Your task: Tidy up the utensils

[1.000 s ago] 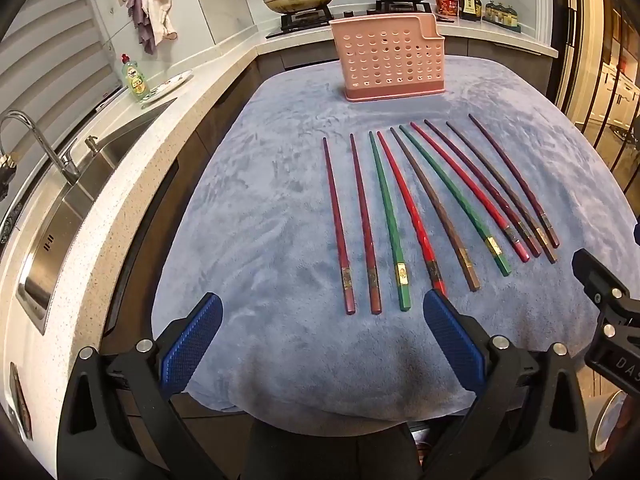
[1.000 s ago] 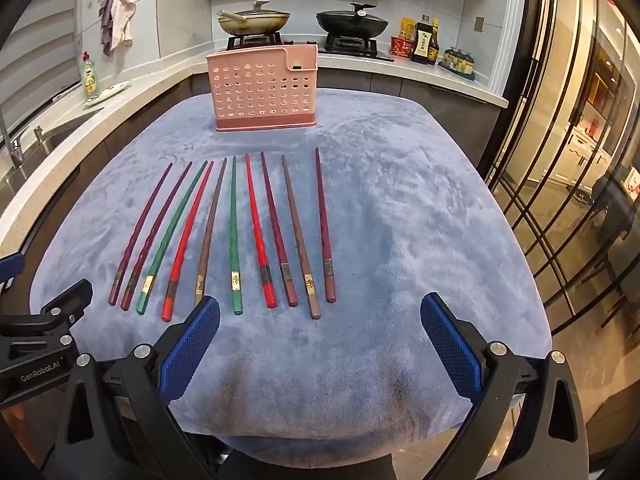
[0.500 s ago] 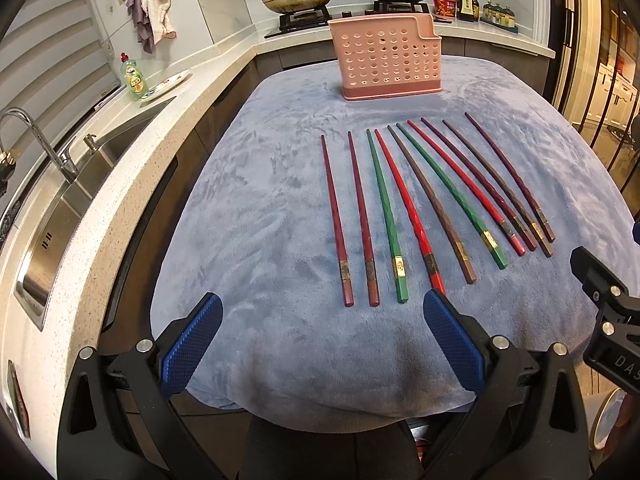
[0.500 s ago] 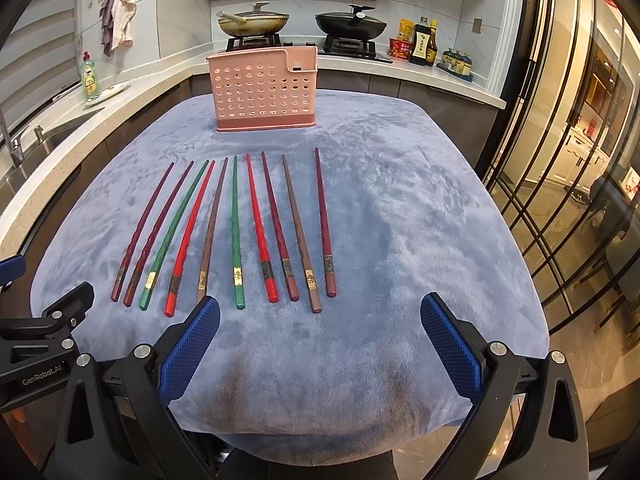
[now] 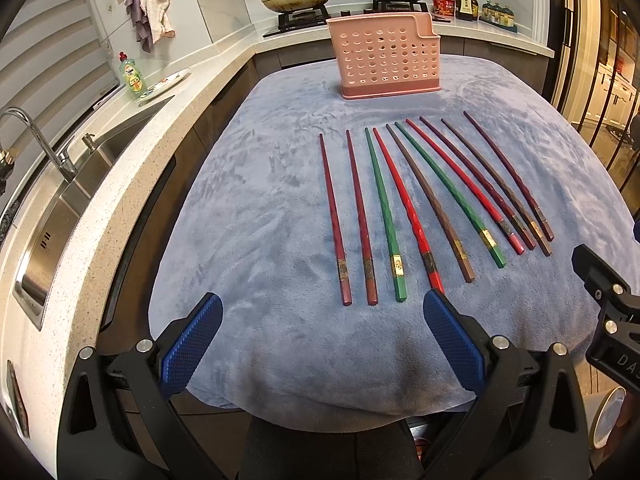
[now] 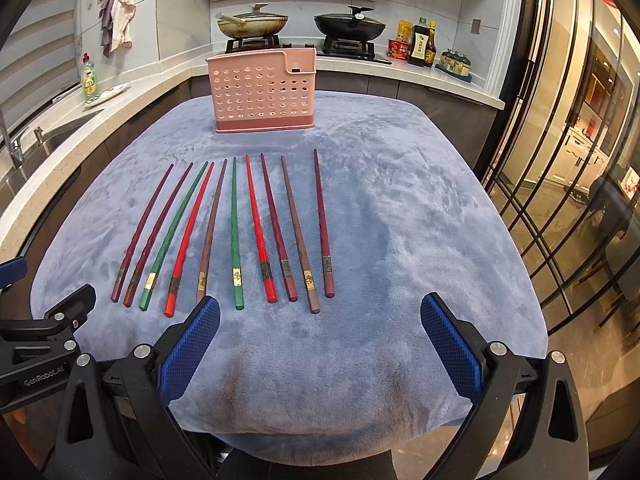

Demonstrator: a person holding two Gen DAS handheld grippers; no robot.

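ten chopsticks fanned ahead of two spread hand-held grippers

ten chopsticks lie side by side on the blue cloth that covers the table, just ahead of both tools. each one's long axis runs away from the tools: thin tips point toward the pink perforated holder, thick banded ends point back toward the blue pads. the row fans slightly, the outer sticks leaning in at their far tips. none touches the holder, which stands upright well beyond the tips.

the left hand-held gripper has its fingers wide apart and grips nothing; the bright red chopstick ends right at the tip of its right-hand pad in the view. the right hand-held gripper is likewise spread and empty, with the brown chopstick ending at its left-hand pad.

compared with a second ago, the chopsticks sit a little higher in both views, and their layout is unchanged; both sets of fingers keep the same spread.
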